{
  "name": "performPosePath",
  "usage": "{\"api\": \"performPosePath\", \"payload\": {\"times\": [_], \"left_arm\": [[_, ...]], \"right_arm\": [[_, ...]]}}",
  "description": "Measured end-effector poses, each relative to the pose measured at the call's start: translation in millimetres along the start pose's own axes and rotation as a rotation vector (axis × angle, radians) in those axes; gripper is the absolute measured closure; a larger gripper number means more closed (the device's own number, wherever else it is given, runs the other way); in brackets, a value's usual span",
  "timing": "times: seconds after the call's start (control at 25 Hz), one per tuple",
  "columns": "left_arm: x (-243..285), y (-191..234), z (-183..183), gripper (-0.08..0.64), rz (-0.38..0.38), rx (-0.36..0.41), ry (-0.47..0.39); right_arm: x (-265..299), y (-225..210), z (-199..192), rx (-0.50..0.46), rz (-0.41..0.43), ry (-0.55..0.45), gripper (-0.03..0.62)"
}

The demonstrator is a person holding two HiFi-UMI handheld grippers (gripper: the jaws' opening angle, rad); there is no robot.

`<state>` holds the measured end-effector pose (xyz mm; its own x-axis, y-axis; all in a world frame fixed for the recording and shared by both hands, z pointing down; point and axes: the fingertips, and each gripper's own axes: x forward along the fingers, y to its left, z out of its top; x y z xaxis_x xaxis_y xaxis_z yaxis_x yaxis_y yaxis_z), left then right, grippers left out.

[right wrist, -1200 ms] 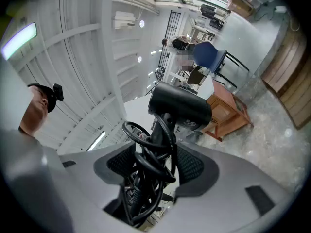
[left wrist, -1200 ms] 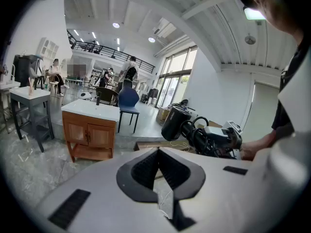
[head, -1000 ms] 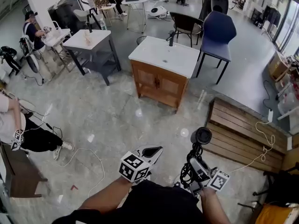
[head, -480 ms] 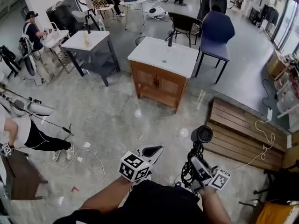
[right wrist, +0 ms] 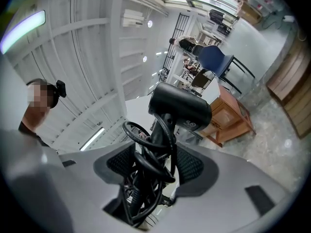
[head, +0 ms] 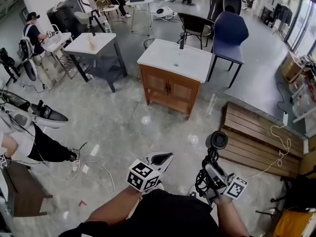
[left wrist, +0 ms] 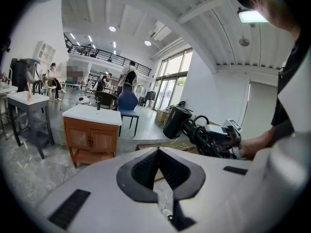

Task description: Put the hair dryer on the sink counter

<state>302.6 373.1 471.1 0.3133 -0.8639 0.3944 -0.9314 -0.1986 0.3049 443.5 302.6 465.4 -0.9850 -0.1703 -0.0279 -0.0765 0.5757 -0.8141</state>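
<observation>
Hair dryer (head: 216,141) black and matte, short round barrel uppermost, cord wound in loose loops about the handle; clamped by handle and cord between the jaws of right gripper (head: 209,171); held up over the grey floor (head: 123,127), well apart from the white sink counter (head: 163,58) on its wooden cabinet (head: 168,90). Left gripper (head: 159,160) near it, jaws drawn together at the tips, nothing between them.
</observation>
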Motion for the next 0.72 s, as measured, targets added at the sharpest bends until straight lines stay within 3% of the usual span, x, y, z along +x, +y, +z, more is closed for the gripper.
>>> {"api": "performPosePath", "payload": {"times": [0.32,0.44,0.72], "left_arm": [[-38.4,50.2,-26.2,0.560,0.015,-0.028,0.022],[-46.7,68.8,-26.7,0.560,0.030,-0.046,0.015],[-64.2,115.7,-26.3,0.560,0.108,-0.113,-0.029]], "right_arm": [[46.4,11.7,-27.2,0.005,0.017,-0.006,0.348],[67.2,10.0,-33.3,0.003,0.005,0.028,0.348],[125.8,11.1,-39.1,0.021,0.059,0.105,0.348]]}}
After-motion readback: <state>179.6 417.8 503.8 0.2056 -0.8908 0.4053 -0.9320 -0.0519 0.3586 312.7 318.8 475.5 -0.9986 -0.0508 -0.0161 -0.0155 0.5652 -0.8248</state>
